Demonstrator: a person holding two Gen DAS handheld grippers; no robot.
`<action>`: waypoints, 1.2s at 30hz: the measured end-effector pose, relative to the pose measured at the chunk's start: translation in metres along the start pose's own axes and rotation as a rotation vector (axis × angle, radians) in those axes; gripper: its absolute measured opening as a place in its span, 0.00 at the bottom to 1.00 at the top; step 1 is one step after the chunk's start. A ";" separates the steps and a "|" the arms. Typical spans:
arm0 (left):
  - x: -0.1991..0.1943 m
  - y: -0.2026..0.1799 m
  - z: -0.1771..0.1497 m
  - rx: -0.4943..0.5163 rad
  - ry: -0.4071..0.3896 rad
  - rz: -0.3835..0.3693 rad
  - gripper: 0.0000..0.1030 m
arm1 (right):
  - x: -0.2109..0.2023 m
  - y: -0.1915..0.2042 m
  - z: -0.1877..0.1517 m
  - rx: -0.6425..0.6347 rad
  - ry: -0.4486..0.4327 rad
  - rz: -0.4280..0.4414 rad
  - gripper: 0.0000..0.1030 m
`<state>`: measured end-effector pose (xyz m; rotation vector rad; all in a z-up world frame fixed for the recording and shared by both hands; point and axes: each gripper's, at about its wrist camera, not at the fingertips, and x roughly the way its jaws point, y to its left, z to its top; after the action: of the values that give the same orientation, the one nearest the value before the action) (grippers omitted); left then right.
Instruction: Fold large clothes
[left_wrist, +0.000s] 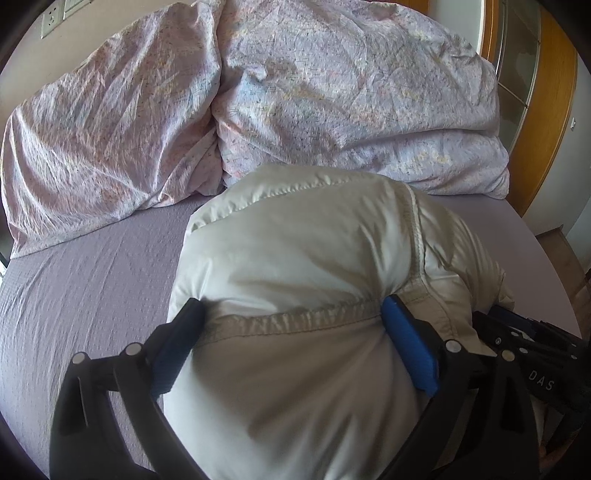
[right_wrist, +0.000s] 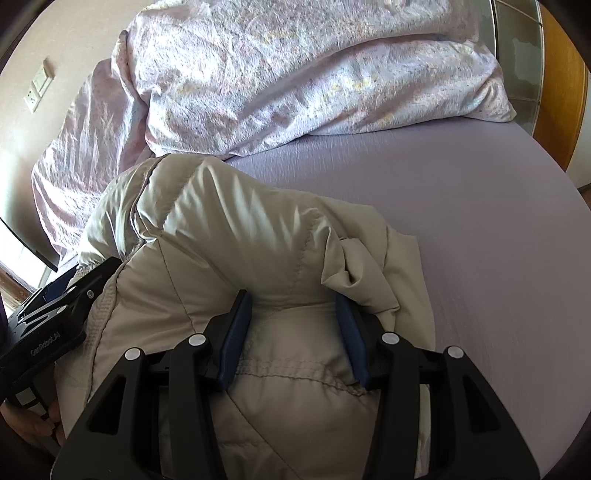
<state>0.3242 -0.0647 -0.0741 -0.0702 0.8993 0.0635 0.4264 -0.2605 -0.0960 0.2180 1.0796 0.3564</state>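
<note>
Now the cream puffer jacket (left_wrist: 295, 266) bulges between both grippers' fingers (left_wrist: 410, 343), the left gripper (left_wrist: 291, 314) and right gripper (right_wrist: 293, 306) each clamping its stitched hem above the bed (right_wrist: 480, 206).

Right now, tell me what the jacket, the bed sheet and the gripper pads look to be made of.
Jacket: looks like thin synthetic shell, nylon or polyester, padded; slight sheen, puffy quilted stitch lines, fine creases.
Bed sheet: matte lilac woven fabric, likely cotton; small textured weave, no shine.
Pads on the left gripper: blue, matte, probably rubber or soft plastic; the fingers behind them look like black rigid plastic.
</note>
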 end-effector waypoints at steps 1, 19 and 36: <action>0.000 0.000 -0.001 0.000 -0.005 0.002 0.94 | 0.000 0.000 -0.001 -0.001 -0.010 0.001 0.48; 0.002 0.000 -0.006 -0.004 -0.028 0.014 0.96 | -0.015 -0.004 0.007 -0.003 -0.044 0.007 0.47; 0.002 0.000 -0.006 -0.010 -0.032 0.010 0.97 | -0.004 -0.016 0.006 0.019 -0.048 -0.020 0.44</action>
<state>0.3207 -0.0656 -0.0790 -0.0735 0.8676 0.0786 0.4332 -0.2772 -0.0954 0.2315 1.0376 0.3215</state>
